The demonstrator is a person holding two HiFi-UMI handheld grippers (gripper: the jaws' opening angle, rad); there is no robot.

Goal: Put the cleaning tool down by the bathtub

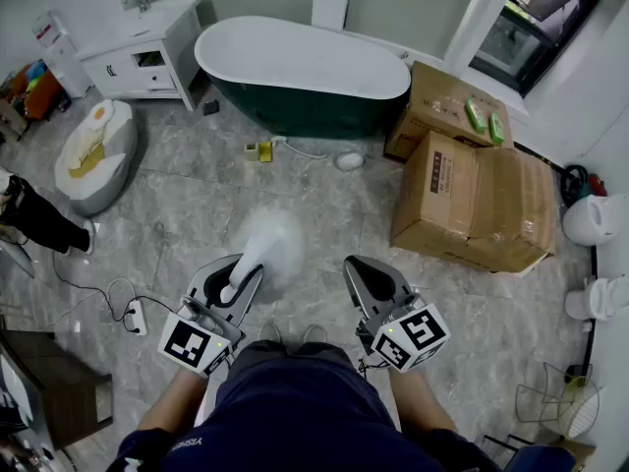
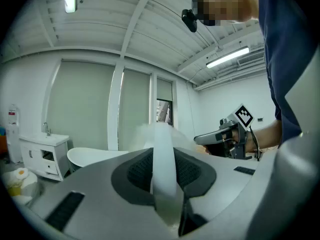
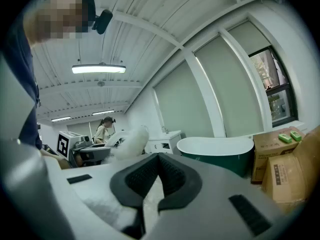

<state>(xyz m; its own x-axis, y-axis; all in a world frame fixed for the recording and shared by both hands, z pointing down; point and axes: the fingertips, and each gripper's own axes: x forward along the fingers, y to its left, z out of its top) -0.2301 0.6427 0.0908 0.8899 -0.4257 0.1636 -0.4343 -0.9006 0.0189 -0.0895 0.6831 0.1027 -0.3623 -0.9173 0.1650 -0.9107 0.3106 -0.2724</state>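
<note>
Cleaning tool point(image 1: 269, 244): clamped in left hand-held gripper point(image 1: 242, 267), fluffy head toward bathtub point(image 1: 307, 116) | right hand-held gripper point(image 1: 362, 265): closed

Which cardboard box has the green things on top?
The smaller box beside the bathtub: two green things lie on its top. The bigger box, nearer you, has none.

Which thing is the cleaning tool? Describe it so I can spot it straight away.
From the green bathtub at the top of the head view, come down the grey floor to the left gripper. Its jaws clamp the white handle of the cleaning tool. Its fluffy white head sets it apart: the right gripper beside it holds nothing.
</note>
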